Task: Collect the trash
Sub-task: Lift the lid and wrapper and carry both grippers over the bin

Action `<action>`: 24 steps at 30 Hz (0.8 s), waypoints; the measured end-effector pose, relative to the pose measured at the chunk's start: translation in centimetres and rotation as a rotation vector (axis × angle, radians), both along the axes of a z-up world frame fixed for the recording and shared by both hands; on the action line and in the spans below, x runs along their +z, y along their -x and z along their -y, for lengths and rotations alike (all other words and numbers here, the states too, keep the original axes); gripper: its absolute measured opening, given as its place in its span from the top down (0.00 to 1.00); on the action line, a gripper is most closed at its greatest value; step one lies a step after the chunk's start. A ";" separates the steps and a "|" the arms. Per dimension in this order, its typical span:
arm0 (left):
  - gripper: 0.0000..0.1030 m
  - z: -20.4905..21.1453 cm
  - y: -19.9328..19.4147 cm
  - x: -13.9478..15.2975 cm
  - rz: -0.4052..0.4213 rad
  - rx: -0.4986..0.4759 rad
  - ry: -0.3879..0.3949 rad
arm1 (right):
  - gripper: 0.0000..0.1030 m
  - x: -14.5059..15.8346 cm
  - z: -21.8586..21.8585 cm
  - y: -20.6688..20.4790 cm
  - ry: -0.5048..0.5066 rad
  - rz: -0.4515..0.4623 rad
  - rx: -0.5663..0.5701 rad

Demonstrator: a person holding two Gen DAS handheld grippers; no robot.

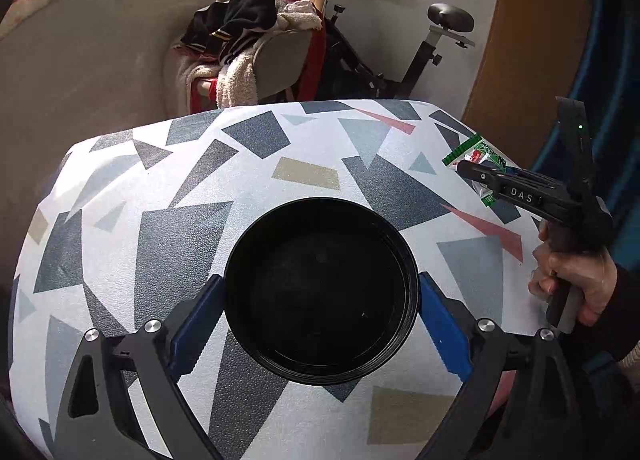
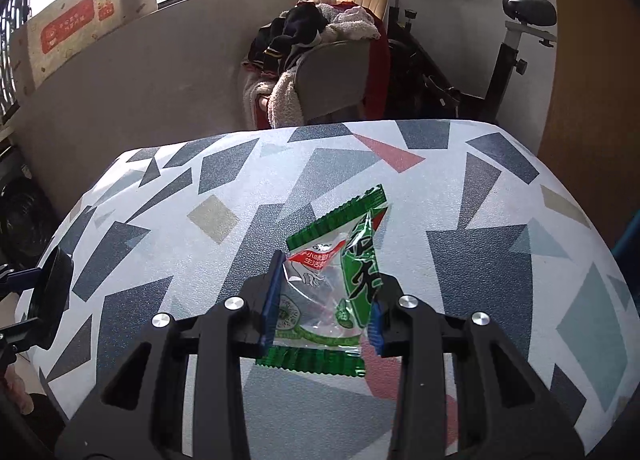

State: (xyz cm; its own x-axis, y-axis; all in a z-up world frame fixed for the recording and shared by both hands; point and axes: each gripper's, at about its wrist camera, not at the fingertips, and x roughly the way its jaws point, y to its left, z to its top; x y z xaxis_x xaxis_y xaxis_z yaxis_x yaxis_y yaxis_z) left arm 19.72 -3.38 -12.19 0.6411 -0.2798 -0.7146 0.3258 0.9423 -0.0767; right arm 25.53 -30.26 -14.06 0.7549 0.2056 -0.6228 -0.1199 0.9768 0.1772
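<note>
Left tongs (image 1: 320, 300) spread wide w/ blue pads against both sides of black round tub (image 1: 320, 292), held above patterned surface (image 1: 160, 180); right tongs (image 2: 322, 300) pinch green wrapper (image 2: 332, 280) just over surface; hand (image 1: 576, 280) grips right handle

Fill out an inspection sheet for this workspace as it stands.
Surface: table with a geometric-patterned cover.
Job's things: green snack wrapper; black round container.
Clutter: nothing seen on the table.
Grippers: left tool holds the container between its blue pads; right tool shut on the wrapper.
Cables: nothing seen.
Surroundings: chair piled with clothes, exercise bike, windows behind.
</note>
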 end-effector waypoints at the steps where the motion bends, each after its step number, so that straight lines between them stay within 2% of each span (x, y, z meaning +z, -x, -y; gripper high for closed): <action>1: 0.12 -0.5 0.9 0.3 0.004 0.007 0.004 | 0.64 0.5 -0.2 0.7 -0.019 0.004 0.006; 7: 0.12 -2.4 5.8 1.1 0.014 0.013 0.021 | 0.64 2.8 -2.4 6.7 -0.044 0.041 0.075; 16: 0.11 -2.1 12.9 0.0 0.005 -0.038 -0.006 | 0.64 3.0 -4.0 14.4 -0.052 0.021 0.108; 20: 0.11 -1.9 15.6 -0.8 -0.025 -0.059 0.017 | 0.64 3.0 -4.2 17.5 -0.063 0.027 0.102; 24: 0.11 -1.5 17.7 -2.3 -0.054 -0.086 0.000 | 0.64 2.5 -4.7 19.9 -0.078 0.024 0.107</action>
